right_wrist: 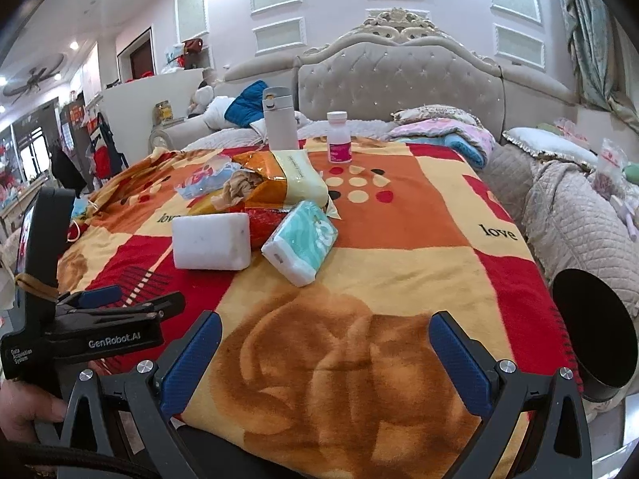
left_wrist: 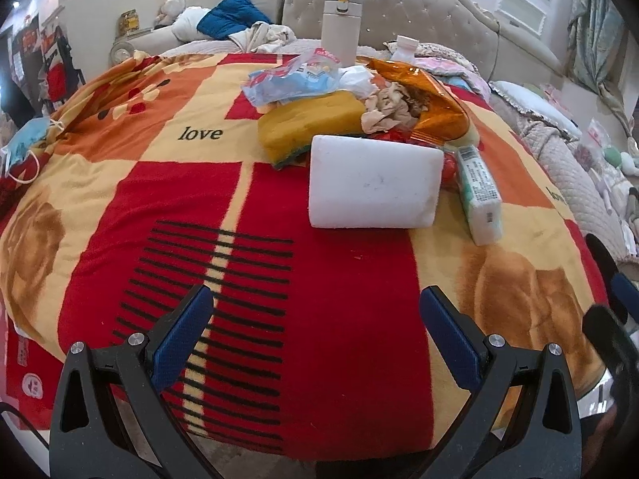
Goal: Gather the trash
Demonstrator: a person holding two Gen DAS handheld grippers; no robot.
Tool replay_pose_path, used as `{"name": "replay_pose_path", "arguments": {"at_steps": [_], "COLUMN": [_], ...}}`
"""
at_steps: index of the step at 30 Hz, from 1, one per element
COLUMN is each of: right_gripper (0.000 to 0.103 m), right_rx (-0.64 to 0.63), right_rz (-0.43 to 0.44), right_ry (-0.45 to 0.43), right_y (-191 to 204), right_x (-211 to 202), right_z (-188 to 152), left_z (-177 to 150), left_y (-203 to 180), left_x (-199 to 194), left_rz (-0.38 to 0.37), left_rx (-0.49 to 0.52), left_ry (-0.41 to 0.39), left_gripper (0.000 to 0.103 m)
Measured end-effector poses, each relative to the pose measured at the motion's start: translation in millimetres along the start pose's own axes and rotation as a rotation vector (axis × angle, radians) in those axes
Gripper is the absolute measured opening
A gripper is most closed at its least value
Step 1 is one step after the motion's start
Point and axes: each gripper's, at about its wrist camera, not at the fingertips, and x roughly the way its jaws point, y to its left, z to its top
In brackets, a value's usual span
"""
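Since nothing's grabbed yet | crumpled tissue [left_wrist: 393, 105], orange wrapper [left_wrist: 431, 99] still piled | left gripper [left_wrist: 315, 307], right gripper [right_wrist: 325, 335] both wide, empty

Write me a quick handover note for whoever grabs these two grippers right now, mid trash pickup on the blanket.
Left gripper: open, empty, low over the blanket.
Right gripper: open, empty, at the blanket's near edge.
Trash pile mid-blanket: crumpled brown paper in the orange wrapper, torn blue-white plastic bag, red wrapper behind the white sponge block. A face mask lies at the left edge.
Probably not trash: tissue pack, yellow sponge, thermos, pill bottle.
Black bin opening at right.
Done: nothing visibly collected. Left: all of it.
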Motion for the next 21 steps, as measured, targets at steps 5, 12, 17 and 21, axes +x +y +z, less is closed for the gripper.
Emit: {"name": "replay_pose_path", "arguments": {"at_steps": [5, 12, 17, 21], "right_gripper": [0.103, 0.103, 0.103, 0.103], "right_rx": [-0.044, 0.004, 0.018, -0.002], "right_rz": [0.107, 0.138, 0.129, 0.124], "right_ry": [0.055, 0.087, 0.073, 0.082], "right_y": [-9.6, -15.5, -11.8, -10.0], "right_x": [19.5, 42.1, 43.3, 43.5], "right_z": [20.4, 19.8, 20.6, 19.8], "left_z": [2.4, 12.0, 19.0, 19.3], "left_y": [0.5, 4.9, 1.6, -1.0], "left_x": [-2.5, 1.5, 12.2, 11.8], "left_rz": [0.005, 0.049, 0.067, 0.067], "left_rx": [0.017, 0.026, 0.027, 0.021], "left_ry": [0.002, 0.013, 0.037, 0.026], "left_gripper": [0.103, 0.103, 0.103, 0.103]}}
